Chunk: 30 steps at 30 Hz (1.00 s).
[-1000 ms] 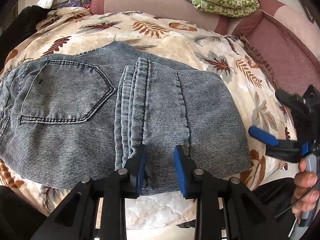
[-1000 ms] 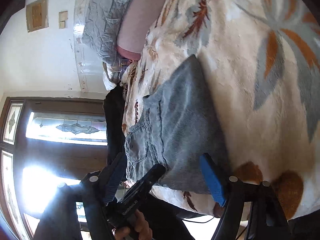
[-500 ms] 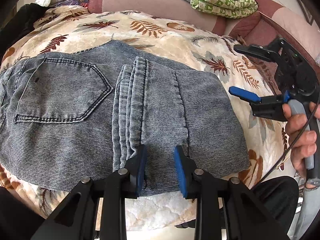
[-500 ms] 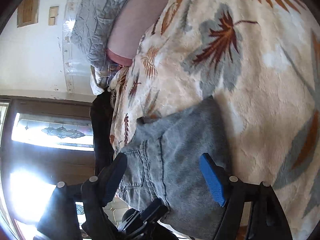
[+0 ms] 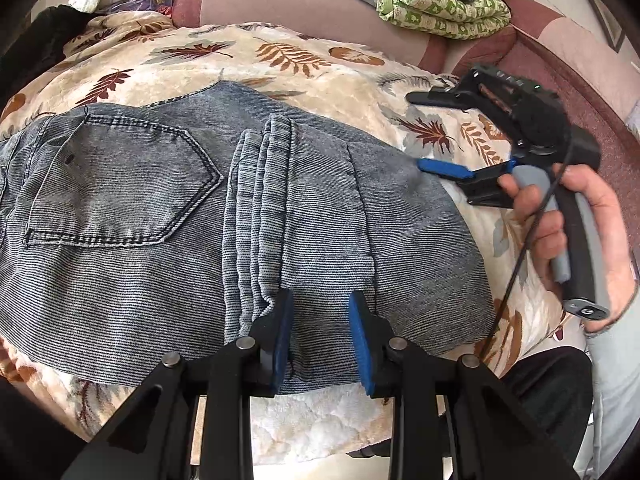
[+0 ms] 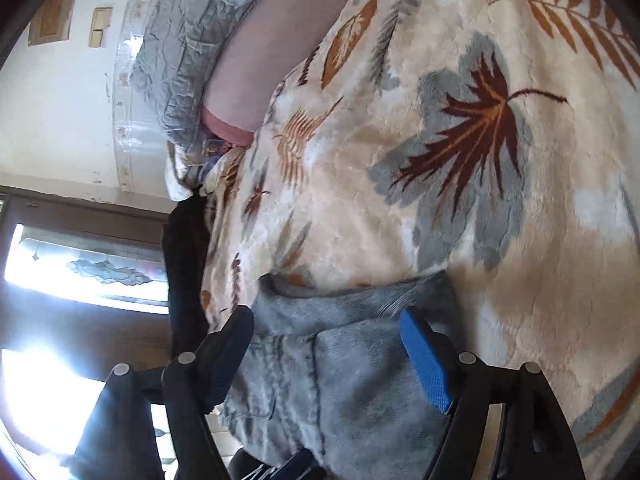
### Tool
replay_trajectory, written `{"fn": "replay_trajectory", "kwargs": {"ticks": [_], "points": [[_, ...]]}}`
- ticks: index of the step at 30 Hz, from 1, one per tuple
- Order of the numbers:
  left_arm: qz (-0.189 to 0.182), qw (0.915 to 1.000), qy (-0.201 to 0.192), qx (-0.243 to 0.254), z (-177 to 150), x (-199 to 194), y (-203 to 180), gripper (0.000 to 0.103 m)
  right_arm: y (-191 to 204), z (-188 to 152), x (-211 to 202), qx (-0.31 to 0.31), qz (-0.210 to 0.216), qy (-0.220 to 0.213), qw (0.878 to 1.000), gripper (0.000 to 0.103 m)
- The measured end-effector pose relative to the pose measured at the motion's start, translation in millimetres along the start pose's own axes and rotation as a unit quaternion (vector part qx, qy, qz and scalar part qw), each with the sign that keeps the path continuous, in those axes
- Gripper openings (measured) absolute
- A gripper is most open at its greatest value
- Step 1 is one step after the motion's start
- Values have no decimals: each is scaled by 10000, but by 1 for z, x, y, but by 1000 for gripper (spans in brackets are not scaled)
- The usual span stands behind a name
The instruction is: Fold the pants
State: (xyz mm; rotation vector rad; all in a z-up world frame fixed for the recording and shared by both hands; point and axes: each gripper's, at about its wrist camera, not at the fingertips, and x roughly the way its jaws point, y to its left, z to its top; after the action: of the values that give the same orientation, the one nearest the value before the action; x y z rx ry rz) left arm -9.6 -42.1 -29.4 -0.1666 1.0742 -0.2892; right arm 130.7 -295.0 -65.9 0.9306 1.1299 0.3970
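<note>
So the jeans (image 5: 168,216) are lying folded up on the leaf-print blanket (image 5: 280,56) that covers the couch, back pocket (image 5: 120,184) facing up on the left, with the bunched hem layers (image 5: 260,208) stacked across the middle.

The left gripper (image 5: 320,340) sits at the near edge of the denim with its fingers only a little apart. They straddle the edge fabric, but I can't honestly tell if the pads are pinching it or just resting on top. The right gripper (image 5: 432,132) is out at the right-hand end of the bundle, fingers spread wide with nothing between them. In its own camera the jeans fill the gap below the blue pad (image 6: 424,360), but it's not gripping anything.

If the plan is one more fold from the right end, I'd say get the lower finger properly under all the layers at that edge before closing, not just the top one. Denim is stiff and heavy, so a shallow pinch will probably slip. Keep the left side pinned so the stack doesn't slide on the fluffy blanket, and lay the flap over square with the hem pile.

Containers: none really in view. There's just loose stuff piled on the couch back, a green patterned cloth (image 5: 436,4) and a grey quilted thing (image 6: 180,60).
</note>
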Motion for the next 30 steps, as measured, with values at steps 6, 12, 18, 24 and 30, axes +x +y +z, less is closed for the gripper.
{"fn": "replay_trajectory", "kwargs": {"ticks": [6,12,18,24,30], "points": [[-90,9999,34,-55,2,1,3,29,16,-28,-33,-163,370,-73,9992,79],[11,10000,31,-14,2,2,0,29,11,-96,-60,-204,683,-1,9975,79],[80,9998,-159,-47,8,-22,-1,30,-19,-113,-49,112,885,58,9960,80],[306,9893,-1155,-835,-1,-92,46,68,-18,-122,-58,-121,1195,-126,9927,80],[580,9592,-1328,-2428,-21,-117,143,68,-23,-118,-64,-67,1309,-270,9910,80]]}}
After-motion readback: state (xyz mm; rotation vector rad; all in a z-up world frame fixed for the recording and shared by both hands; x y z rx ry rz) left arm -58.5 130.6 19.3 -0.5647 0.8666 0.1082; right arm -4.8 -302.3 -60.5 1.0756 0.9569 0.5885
